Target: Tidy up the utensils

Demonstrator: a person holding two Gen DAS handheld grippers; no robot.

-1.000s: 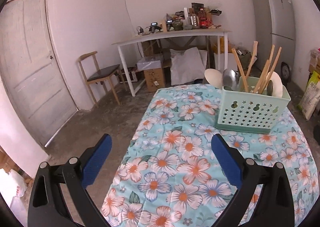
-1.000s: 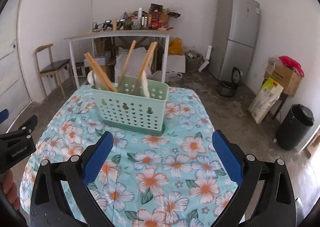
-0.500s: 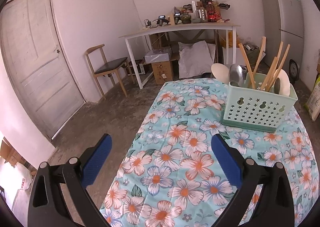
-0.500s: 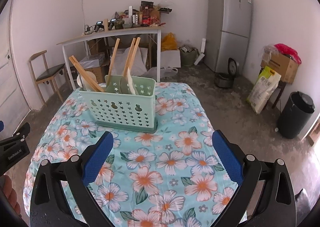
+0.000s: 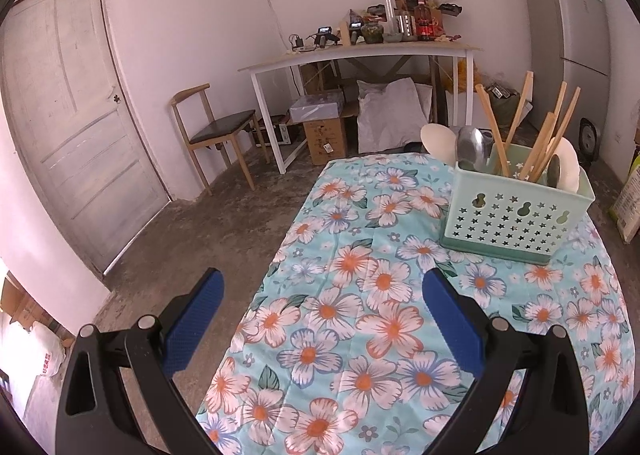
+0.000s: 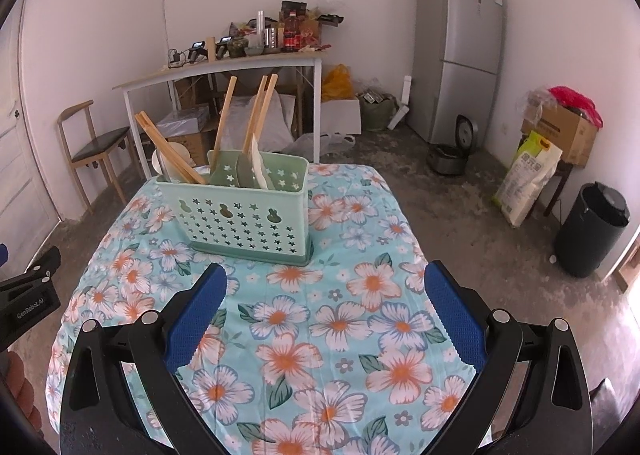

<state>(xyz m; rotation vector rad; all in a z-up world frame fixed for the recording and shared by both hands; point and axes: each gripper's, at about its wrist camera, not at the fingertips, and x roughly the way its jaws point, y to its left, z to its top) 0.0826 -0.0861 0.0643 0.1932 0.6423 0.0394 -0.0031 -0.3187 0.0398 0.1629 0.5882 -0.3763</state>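
A mint green utensil caddy (image 5: 516, 215) with star holes stands on the floral tablecloth (image 5: 360, 319); it also shows in the right wrist view (image 6: 240, 215). It holds wooden chopsticks (image 5: 520, 123), a metal spoon (image 5: 472, 147) and white spoons (image 5: 566, 167). My left gripper (image 5: 320, 319) is open and empty, above the table's left edge, well short of the caddy. My right gripper (image 6: 324, 319) is open and empty, above the tablecloth in front of the caddy. The left gripper's body (image 6: 28, 299) shows at the left of the right wrist view.
A white work table (image 5: 360, 59) with clutter stands at the back wall, boxes beneath it. A wooden chair (image 5: 216, 131) and a door (image 5: 72, 115) are on the left. A fridge (image 6: 460, 55), a sack (image 6: 528, 179) and a black bin (image 6: 592, 231) are on the right.
Both grippers have drawn back and up from the caddy, which now looks smaller and farther away. Both stay open and empty.
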